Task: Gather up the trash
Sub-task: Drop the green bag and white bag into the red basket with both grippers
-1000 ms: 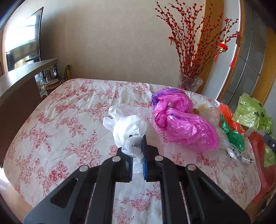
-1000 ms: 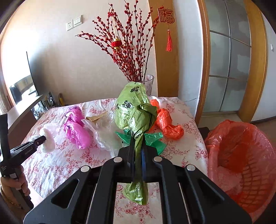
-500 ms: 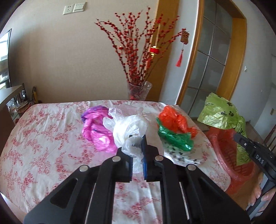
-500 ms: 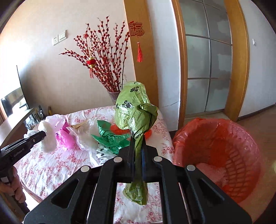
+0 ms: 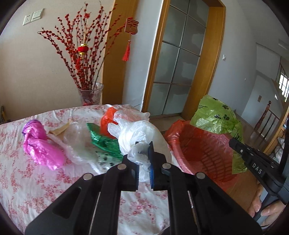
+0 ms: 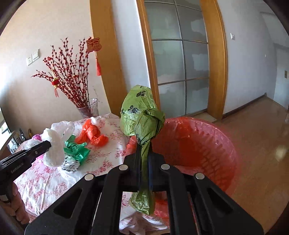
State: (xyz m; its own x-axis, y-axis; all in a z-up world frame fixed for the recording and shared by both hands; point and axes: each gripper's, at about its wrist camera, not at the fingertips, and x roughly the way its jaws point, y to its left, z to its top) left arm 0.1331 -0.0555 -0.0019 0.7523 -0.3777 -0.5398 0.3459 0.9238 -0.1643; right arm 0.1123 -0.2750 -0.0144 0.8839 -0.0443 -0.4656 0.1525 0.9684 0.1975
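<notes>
- left gripper (image 5: 144, 159): jaws pinched on the twisted neck of a white plastic bag (image 5: 139, 133); blue pads on the inner faces; bag body bulges forward above the fingertips, held over the table edge, just beside the basket rim
- right gripper (image 6: 143, 155): jaws clamped on the neck of a green plastic bag (image 6: 140, 115); black paw prints plus a block of small black print on it, too small to read; knotted bulb stands above the jaws, tail hangs below them; bag sits over the near rim of the basket
- red basket (image 6: 207, 144): round, slotted walls, lined with a red plastic bag; on the floor right next to the table; some pale crumpled trash lies at the bottom
- lettering: "DAS" in white on the side of the right gripper (image 5: 252, 159) as seen from the left wrist; "GenRobot.AI" on the left gripper (image 6: 30, 153) as seen from the right wrist
- trash on the table: pink bag (image 5: 39, 144) at the left; clear bag (image 5: 77, 142) next to it; dark green bag (image 5: 104, 141); orange bag (image 5: 106, 121) behind that; small white bag with black spots (image 6: 70, 162) touching the green one
- table (image 5: 36, 184): white cloth with red floral print
- rear: glass vase (image 5: 90, 94) of red berry branches with a small red lantern; red "福" hanging with tassel (image 5: 131, 29) on the wooden door frame; wall switch and socket (image 5: 33, 17) at upper left
</notes>
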